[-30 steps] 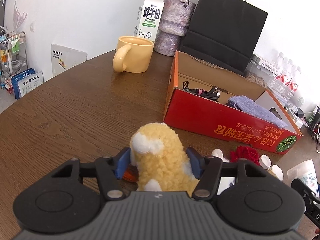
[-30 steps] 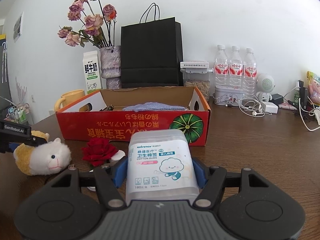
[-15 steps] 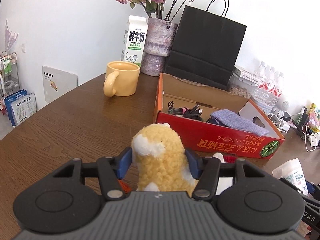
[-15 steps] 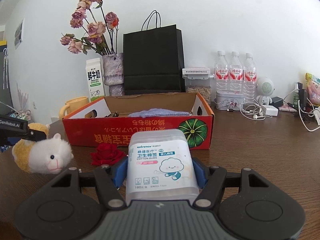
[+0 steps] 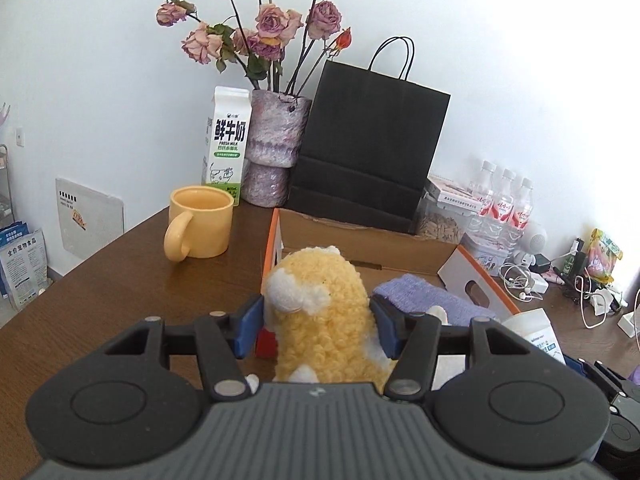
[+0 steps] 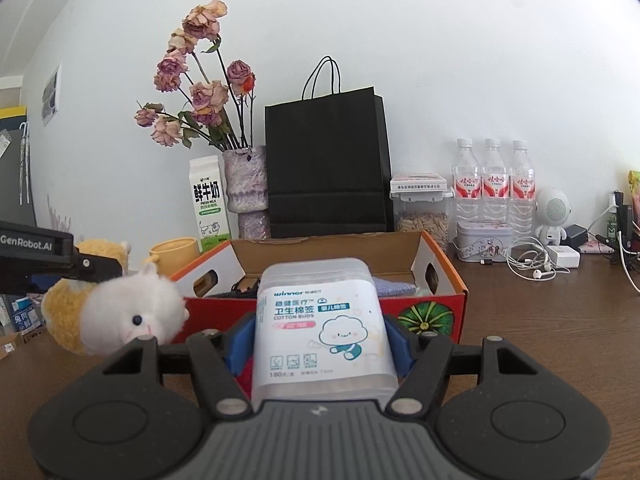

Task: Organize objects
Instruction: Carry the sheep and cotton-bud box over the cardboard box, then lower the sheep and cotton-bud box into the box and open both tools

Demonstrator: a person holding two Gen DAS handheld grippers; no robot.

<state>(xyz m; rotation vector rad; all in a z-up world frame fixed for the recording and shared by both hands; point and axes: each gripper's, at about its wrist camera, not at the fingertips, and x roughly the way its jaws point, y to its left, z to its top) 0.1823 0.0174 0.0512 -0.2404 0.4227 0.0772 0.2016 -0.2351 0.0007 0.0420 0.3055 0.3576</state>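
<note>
My left gripper [image 5: 318,326] is shut on a yellow and white plush toy [image 5: 324,316], held off the table just in front of the red cardboard box [image 5: 486,282]. From the right wrist view the same plush toy [image 6: 116,316] hangs at the left, clamped by the left gripper's black fingers [image 6: 94,266]. My right gripper [image 6: 320,340] is shut on a clear plastic box of cotton buds [image 6: 322,324], lifted before the red box [image 6: 436,312]. A purple cloth [image 5: 432,300] and black cables [image 6: 240,290] lie inside the box.
Behind the box stand a black paper bag [image 5: 368,152], a vase of dried roses [image 5: 272,148], a milk carton [image 5: 226,144] and a yellow mug [image 5: 200,222]. Water bottles [image 6: 492,188], a jar of seeds [image 6: 420,216] and tangled earphone cables [image 6: 528,264] crowd the back right of the wooden table [image 6: 560,332].
Both grippers have risen with their loads and tilted up. The plush toy has left the table and now hangs level with the box's rim. The red rose has dropped out of sight.
</note>
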